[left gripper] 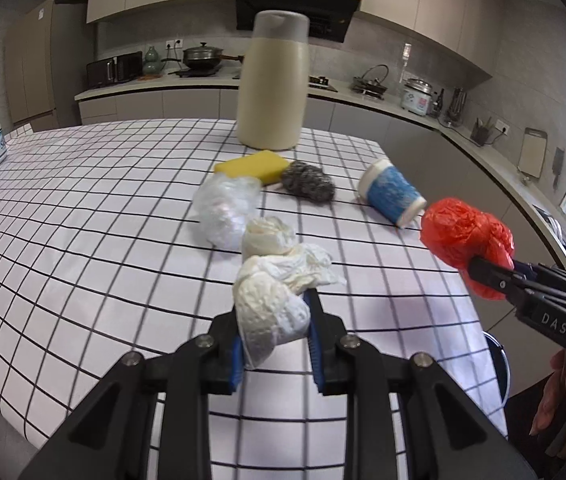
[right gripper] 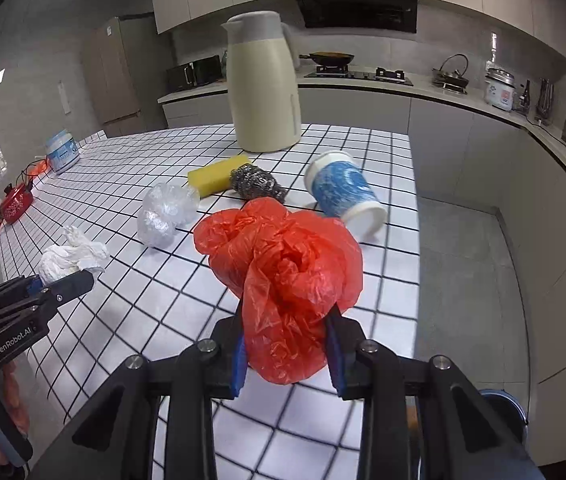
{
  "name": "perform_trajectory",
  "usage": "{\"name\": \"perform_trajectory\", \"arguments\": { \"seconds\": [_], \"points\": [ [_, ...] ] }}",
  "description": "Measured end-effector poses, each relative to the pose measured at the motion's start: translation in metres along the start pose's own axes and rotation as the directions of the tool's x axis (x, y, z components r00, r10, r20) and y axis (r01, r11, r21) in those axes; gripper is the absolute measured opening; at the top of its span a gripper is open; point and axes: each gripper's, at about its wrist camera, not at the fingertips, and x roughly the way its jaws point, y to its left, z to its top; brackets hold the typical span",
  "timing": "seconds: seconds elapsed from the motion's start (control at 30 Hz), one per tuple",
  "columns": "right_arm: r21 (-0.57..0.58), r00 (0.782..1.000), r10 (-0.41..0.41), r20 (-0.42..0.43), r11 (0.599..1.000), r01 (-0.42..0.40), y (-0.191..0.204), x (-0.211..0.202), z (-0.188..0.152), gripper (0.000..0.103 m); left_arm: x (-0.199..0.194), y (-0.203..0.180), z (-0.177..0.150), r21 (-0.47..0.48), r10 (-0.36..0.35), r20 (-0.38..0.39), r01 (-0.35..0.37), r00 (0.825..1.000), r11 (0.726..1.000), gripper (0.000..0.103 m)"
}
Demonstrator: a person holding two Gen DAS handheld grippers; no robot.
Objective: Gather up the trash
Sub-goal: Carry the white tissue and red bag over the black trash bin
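Up front in the left wrist view, the left tool (left gripper: 273, 320) is clamped on a crumpled white paper wad (left gripper: 271, 300) above the checked desk (left gripper: 83, 220). Meanwhile, the right wrist view shows the right tool (right gripper: 287, 344) clamped on a crumpled red plastic bag (right gripper: 287, 276), near a tipped blue-and-white cup (right gripper: 343, 192).

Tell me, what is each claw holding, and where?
Left claw pinches the crumpled white tissue at its near end. Right claw pinches the red plastic bag by its lower part.
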Motion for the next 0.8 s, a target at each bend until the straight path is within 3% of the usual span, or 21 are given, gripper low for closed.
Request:
{"name": "perform_trajectory", "arguments": {
  "seconds": [0.4, 0.8],
  "points": [
    [0.064, 0.997, -0.07, 0.034, 0.996, 0.068, -0.059, -0.08, -0.043, 0.034, -0.02, -0.09, -0.012, 0.087, -0.09, 0.011, 0.089, 0.996, 0.992, 0.027],
    [0.159, 0.984, -0.173, 0.035, 0.973, 0.166, -0.128, -0.142, -0.088, 0.034, -0.022, -0.17, -0.025, 0.185, -0.198, -0.017, 0.197, 0.98, 0.963, 0.027]
  ]
}}
